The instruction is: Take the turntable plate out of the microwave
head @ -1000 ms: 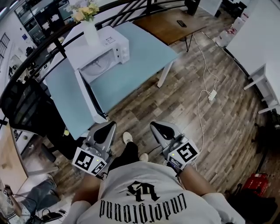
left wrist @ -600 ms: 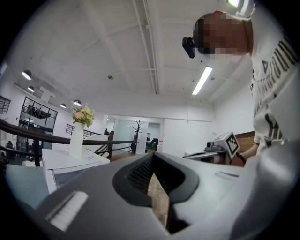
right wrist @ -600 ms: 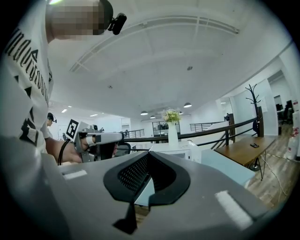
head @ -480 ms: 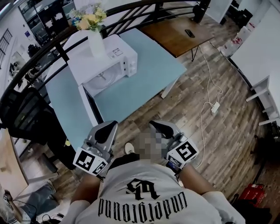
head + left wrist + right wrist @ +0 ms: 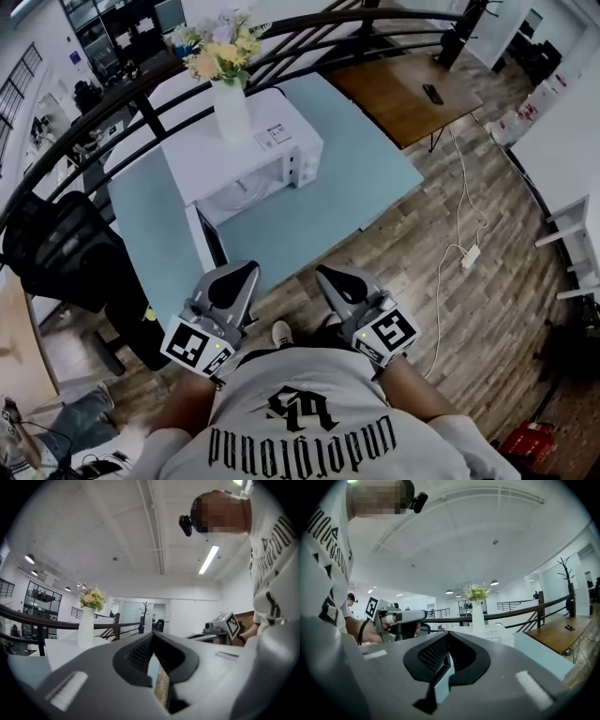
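The white microwave [image 5: 246, 150] stands on a light blue table [image 5: 319, 202], its door [image 5: 204, 246] swung open towards me. Inside it the pale turntable plate [image 5: 246, 195] shows dimly. A white vase of flowers [image 5: 231, 105] stands on top of the microwave. My left gripper [image 5: 246, 274] and right gripper [image 5: 326, 277] are held level in front of my body, short of the table's near edge. Both are shut with nothing between the jaws. In the left gripper view the vase [image 5: 86, 629] shows beyond the shut jaws, in the right gripper view the vase [image 5: 477, 617] and microwave [image 5: 499, 633].
A black office chair [image 5: 54, 246] stands left of the table. A dark curved railing [image 5: 141, 94] runs behind it. Beyond it on the right stands a wooden table [image 5: 403, 89]. A white cable with a power strip [image 5: 470, 256] lies on the wooden floor to the right.
The table and microwave have come nearer and lower in the head view as I move towards them. Both grippers stay shut and side by side.
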The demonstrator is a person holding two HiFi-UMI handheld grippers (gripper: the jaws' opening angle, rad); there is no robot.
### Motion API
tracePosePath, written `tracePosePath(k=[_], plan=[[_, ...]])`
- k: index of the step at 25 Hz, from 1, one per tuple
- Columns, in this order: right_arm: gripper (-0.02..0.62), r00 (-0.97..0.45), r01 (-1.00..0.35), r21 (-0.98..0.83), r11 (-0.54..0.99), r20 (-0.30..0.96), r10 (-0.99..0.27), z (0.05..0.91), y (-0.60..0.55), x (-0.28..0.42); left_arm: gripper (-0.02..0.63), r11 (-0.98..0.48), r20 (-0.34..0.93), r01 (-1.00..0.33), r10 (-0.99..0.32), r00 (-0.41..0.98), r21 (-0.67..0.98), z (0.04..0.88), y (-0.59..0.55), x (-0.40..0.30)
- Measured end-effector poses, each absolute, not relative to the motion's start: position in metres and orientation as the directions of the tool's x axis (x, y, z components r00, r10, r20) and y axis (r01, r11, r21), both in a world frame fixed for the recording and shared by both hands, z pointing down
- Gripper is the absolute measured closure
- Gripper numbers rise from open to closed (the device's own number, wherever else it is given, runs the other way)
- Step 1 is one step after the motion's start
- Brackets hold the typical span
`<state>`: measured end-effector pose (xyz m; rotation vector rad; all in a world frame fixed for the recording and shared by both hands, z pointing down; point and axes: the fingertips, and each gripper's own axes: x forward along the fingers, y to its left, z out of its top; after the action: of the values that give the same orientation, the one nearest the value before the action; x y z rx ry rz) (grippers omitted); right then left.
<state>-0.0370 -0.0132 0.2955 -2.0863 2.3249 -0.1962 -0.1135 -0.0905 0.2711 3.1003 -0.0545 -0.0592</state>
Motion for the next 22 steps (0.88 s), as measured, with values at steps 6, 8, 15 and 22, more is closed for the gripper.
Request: tracePosePath(k=[6, 8, 15, 22], plan=[[0.592, -0.203, -0.975, -0.105, 0.196, 0.066, -0.977, 0.297, -0.051, -0.014, 0.556, -0.99, -0.033, -0.135, -0.136, 0.99, 0.039, 0.275, -0.119, -0.098], [0.592, -0.243, -0.966, -0.104, 0.236, 0.062, -0.968, 0.295, -0.063, -0.005, 0.555, -0.984, -0.033, -0.171, -0.172, 0.984, 0.039, 0.274, -0.127, -0.09], [0.592, -0.384, -0.92, -0.116, 0.374, 0.075, -0.92, 0.296, -0.1, 0.047, 0.555, -0.942, -0.018, -0.328, -0.329, 0.944, 0.067, 0.28, -0.152, -0.052], [0.592, -0.482, -0.874, -0.109, 0.474, 0.065, -0.874, 0.297, -0.116, 0.105, 0.555, -0.893, -0.022, -0.445, -0.447, 0.894, 0.069, 0.282, -0.161, -0.006]])
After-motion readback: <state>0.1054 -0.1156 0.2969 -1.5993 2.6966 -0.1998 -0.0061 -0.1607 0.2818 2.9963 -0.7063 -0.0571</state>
